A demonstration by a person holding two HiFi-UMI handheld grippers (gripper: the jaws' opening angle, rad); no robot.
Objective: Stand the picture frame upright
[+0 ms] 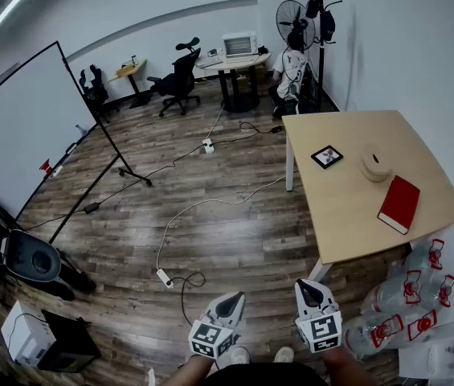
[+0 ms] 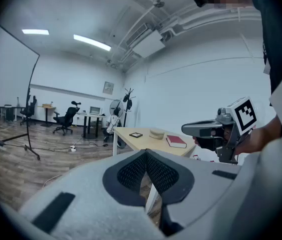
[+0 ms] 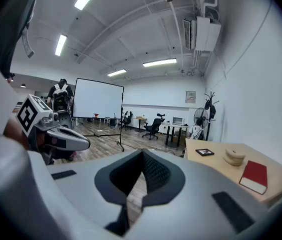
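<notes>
Wooden table holds flat picture frame, its image indistinct.

The picture frame is small and square, with a black border around a pale mat and a dark picture. It lies flat, face up and turned cornerwise on the light wooden surface, near its far left edge, at about 1 o'clock in the head view.

Cameras, well back from the table.
Your head camera looks steeply down over it; cameras on left gripper and right gripper face level, sharing that distant table.
</notes>
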